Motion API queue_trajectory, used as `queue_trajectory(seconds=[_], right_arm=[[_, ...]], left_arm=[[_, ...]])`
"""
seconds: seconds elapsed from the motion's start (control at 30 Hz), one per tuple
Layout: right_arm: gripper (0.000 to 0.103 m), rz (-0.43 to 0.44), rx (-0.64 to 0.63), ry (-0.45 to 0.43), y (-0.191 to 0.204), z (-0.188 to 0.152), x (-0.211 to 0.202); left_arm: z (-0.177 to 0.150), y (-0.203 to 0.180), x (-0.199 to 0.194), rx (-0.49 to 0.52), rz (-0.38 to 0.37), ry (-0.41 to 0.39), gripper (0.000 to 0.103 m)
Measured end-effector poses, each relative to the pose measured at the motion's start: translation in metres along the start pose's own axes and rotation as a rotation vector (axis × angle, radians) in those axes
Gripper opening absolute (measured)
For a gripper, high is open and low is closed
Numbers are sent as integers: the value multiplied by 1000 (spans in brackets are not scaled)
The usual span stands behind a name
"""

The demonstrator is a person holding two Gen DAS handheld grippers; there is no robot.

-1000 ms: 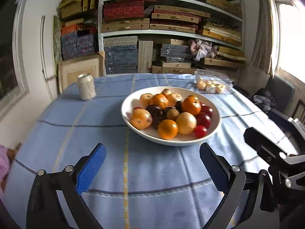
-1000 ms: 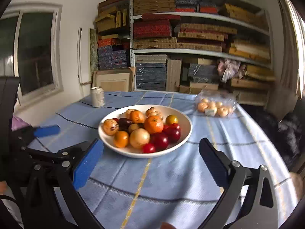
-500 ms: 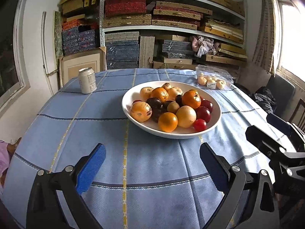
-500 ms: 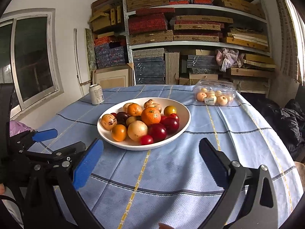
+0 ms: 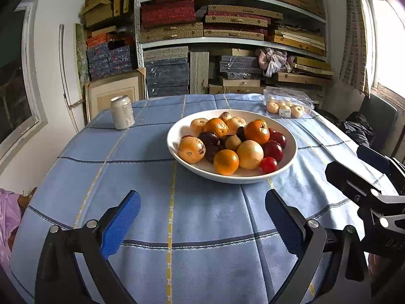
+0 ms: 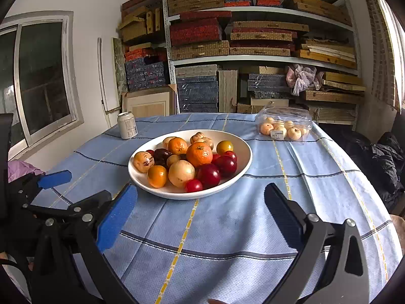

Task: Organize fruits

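Table (image 5: pixel 141 152) under a blue checked tablecloth (image 6: pixel 316 177): open cloth on the near side between both grippers and the bowl; rounded edges fall away left and right. White bowl (image 5: pixel 291 141), one, shallow, near table centre, heaped with mixed fruit: three oranges, the largest (image 6: pixel 199 154) topmost; several pale yellow-brown fruits; dark purple ones; four glossy red ones at the bowl's right. Clear plastic punnet (image 6: pixel 284 120), one, at the far right, holding small pale fruit. Drinks can (image 5: pixel 122 112), one, upright, far left. Left gripper (image 5: pixel 202 217): jaws wide, empty. Right gripper (image 6: pixel 200 211): jaws wide, empty. Storage shelves (image 6: pixel 253 58) behind.
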State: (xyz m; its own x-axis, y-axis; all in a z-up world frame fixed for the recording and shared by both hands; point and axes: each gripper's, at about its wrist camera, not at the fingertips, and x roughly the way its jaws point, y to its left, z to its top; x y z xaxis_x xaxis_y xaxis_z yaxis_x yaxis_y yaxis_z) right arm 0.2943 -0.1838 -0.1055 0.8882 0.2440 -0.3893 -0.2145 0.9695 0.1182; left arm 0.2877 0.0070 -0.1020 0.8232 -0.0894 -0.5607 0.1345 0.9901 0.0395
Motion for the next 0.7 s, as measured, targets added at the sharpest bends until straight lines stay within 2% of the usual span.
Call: queue_trajectory(seconds=[0.23,0.7], right_arm=[[99,-9,12,-8,-4,1,-5],[99,-9,4,9,-4,1,-1]], left_arm=[[0,-1,-4,18,20,-32,99],[1,6,0,-4,10,-5,99]])
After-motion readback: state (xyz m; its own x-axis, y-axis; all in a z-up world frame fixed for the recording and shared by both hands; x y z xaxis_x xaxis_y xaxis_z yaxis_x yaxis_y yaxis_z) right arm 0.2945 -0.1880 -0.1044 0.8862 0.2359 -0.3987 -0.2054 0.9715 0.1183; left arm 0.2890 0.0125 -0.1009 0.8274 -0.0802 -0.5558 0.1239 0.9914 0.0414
